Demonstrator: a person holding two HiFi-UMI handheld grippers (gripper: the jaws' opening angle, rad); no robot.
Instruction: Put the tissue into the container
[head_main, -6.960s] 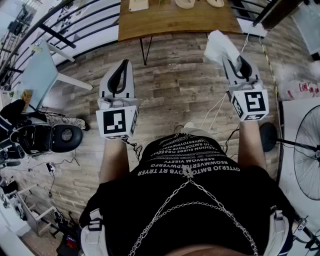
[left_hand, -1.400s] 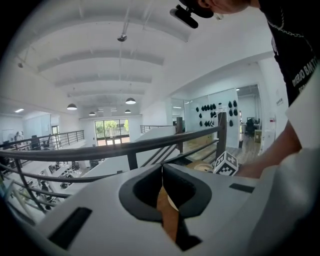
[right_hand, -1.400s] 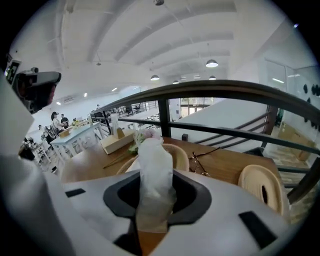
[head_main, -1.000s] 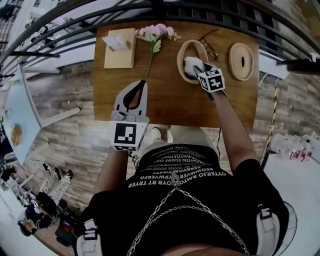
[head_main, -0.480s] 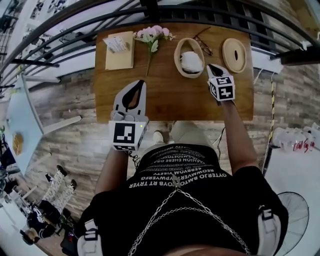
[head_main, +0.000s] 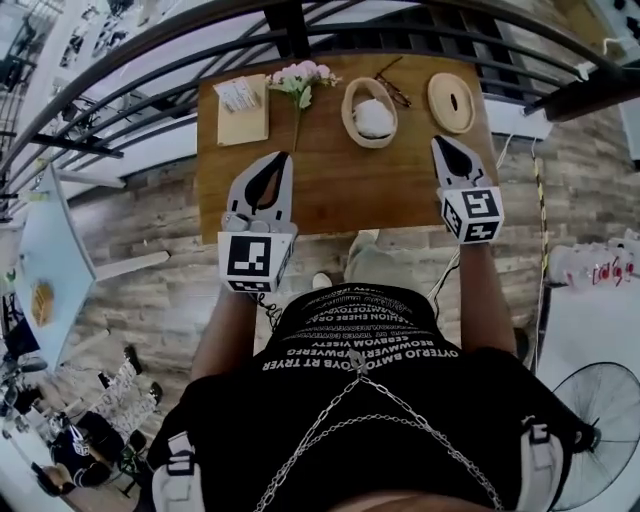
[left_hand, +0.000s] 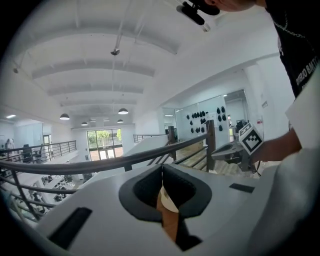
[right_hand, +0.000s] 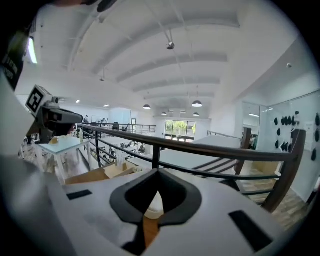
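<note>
The white tissue (head_main: 374, 118) lies inside the oval wooden container (head_main: 349, 103) at the back of the wooden table (head_main: 330, 190). My right gripper (head_main: 438, 141) hovers over the table to the right of the container and nearer to me; it is shut and holds nothing. My left gripper (head_main: 283, 157) is over the table's left half, also shut and empty. In the left gripper view the jaws (left_hand: 161, 170) meet on a closed line. The right gripper view shows the same closed jaws (right_hand: 156, 172), with a pale rim showing through below them.
A round wooden lid (head_main: 451, 102) lies right of the container, with glasses (head_main: 392, 88) between them. Pink flowers (head_main: 300, 75) and a tan box with papers (head_main: 243, 112) sit at the back left. A black railing (head_main: 300, 20) runs behind the table.
The right gripper has drawn back from the container toward me and to the right, and its jaws have closed empty. The tissue stays in the container. The left gripper has barely moved.
</note>
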